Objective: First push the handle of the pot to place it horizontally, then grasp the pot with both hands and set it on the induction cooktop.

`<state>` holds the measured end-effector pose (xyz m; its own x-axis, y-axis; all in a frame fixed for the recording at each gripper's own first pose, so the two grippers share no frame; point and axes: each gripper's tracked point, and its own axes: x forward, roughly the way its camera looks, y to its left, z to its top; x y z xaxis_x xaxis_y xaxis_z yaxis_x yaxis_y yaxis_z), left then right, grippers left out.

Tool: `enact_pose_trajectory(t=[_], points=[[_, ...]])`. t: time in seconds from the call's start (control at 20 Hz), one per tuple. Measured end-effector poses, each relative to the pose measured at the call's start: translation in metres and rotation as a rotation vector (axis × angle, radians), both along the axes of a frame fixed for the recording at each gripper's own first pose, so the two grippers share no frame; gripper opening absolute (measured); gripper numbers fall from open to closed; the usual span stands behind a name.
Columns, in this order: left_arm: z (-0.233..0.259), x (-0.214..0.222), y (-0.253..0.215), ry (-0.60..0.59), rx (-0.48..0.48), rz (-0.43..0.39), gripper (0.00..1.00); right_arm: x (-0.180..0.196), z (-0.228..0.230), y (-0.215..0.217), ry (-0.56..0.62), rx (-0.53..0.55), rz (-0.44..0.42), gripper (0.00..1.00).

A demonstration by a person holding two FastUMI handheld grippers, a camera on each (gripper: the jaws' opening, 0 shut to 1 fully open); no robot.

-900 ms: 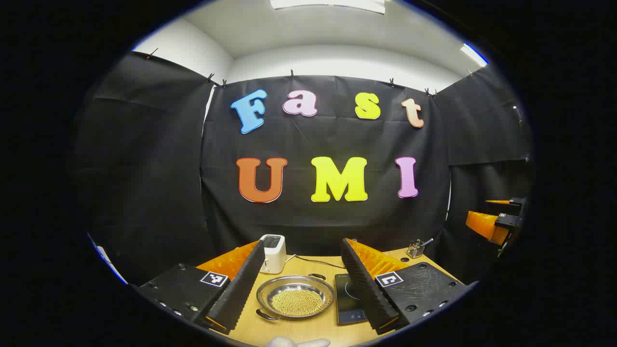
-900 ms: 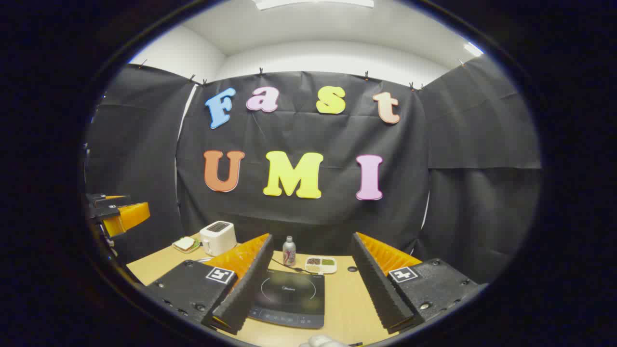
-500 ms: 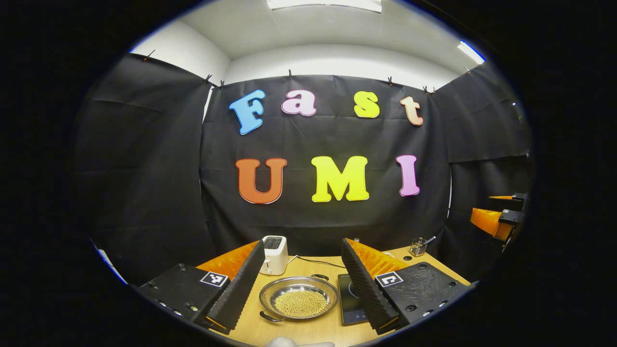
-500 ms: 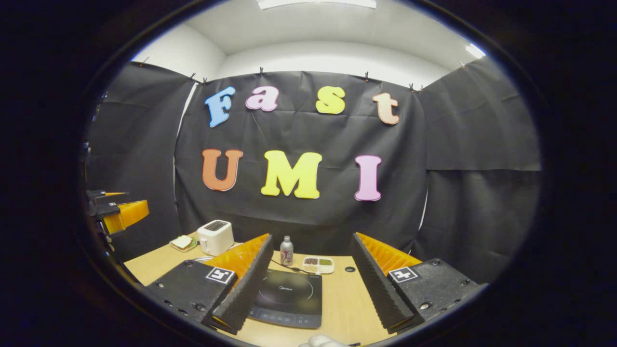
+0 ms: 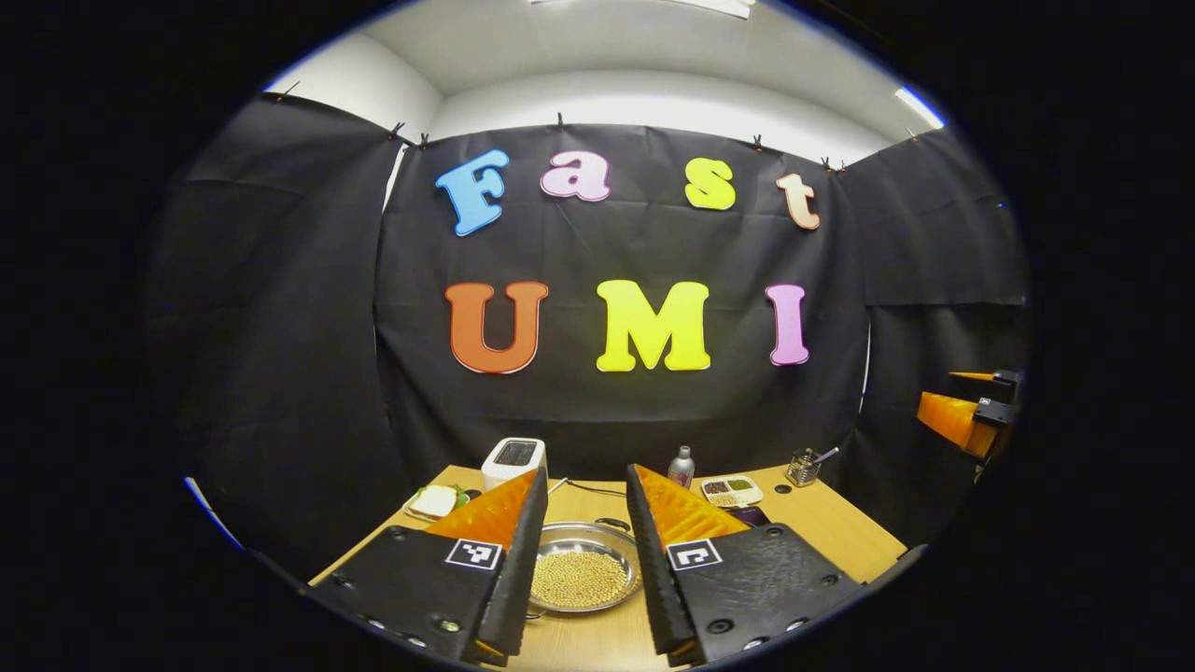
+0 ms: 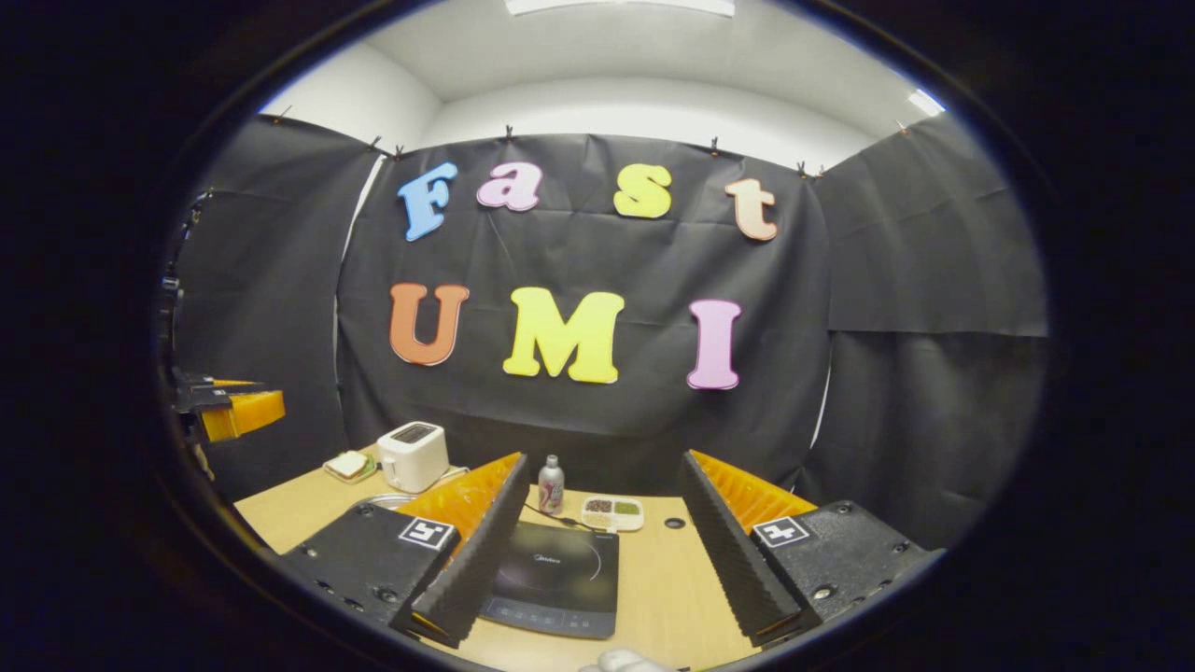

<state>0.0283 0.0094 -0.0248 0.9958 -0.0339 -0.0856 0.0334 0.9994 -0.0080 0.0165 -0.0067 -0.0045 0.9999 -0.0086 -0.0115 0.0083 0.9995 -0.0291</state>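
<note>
The pot (image 5: 583, 579), a shallow metal pan full of yellow beans, sits on the tabletop (image 5: 840, 523) ahead of the left gripper (image 5: 579, 644), seen between its fingers; those fingers stand part-way spread, holding nothing. One dark handle (image 5: 611, 524) shows at the pot's far rim. In the right gripper view the cooktop (image 6: 555, 579) lies flat and bare just ahead of the right gripper (image 6: 597, 630), whose fingers are spread wide and grip nothing; its left finger overlaps the cooktop's near corner. Behind stand a toaster (image 6: 411, 455), a bottle (image 6: 551, 485) and a small tray (image 6: 611, 511) with compartments; a sandwich (image 6: 349, 465) lies beside the toaster; a cup (image 5: 801, 467) sits at the far right corner.
</note>
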Motion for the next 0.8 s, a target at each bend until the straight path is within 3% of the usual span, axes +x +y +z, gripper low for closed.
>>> enact_pose_trajectory(t=[0.05, 0.2, 0.4, 0.8], points=[[-0.005, 0.003, 0.003, 0.014, -0.001, 0.003, 0.35, 0.002, 0.0, 0.0, 0.001, -0.001, -0.001, 0.97], [-0.023, 0.008, -0.005, 0.087, -0.036, -0.056, 0.04, 0.003, -0.001, -0.002, 0.005, 0.005, 0.001, 1.0], [-0.057, 0.022, -0.006, 0.22, -0.1, -0.114, 0.0, 0.002, -0.007, -0.004, 0.017, 0.009, -0.01, 0.97], [-0.164, 0.012, 0.008, 0.581, -0.103, -0.19, 0.0, -0.002, -0.044, 0.006, 0.107, 0.027, -0.01, 1.0]])
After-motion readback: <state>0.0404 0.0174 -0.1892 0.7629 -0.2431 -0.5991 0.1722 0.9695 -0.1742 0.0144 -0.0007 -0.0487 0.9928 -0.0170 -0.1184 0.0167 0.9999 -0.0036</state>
